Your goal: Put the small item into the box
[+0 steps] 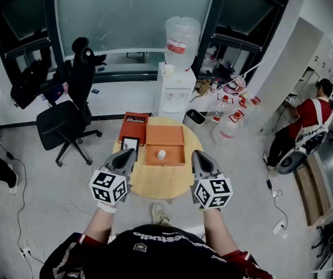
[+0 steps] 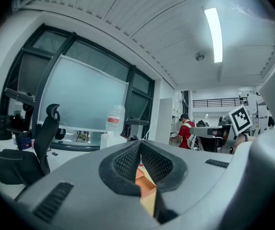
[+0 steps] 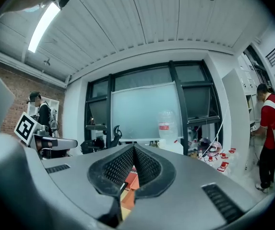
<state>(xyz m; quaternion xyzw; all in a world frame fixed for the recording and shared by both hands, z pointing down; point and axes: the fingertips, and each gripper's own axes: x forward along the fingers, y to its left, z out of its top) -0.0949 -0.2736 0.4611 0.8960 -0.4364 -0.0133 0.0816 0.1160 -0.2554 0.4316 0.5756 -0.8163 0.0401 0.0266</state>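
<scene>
The small white item (image 1: 161,154) lay inside the open orange box (image 1: 175,137), toward its near wall, apart from both grippers. The box sat on the round wooden counter (image 1: 160,183), with a red lid-like panel (image 1: 134,122) touching its left side.

In the head view, the left gripper (image 1: 125,157) hovered just left of the box's near corner and the right gripper (image 1: 200,158) just right of it. The item therefore lay between the two and slightly ahead of their tips, held by neither.

In the left gripper view, the jaws of the left gripper (image 2: 139,147) were pressed together with nothing between them, and a sliver of the orange box (image 2: 144,182) showed below them. In the right gripper view, the right gripper (image 3: 133,150) was likewise closed and empty, tips meeting.

Beyond the counter stood a water dispenser (image 1: 175,89), and a black office chair (image 1: 67,124) stood to the left. A person in a red top (image 1: 310,118) was well off to the right.
</scene>
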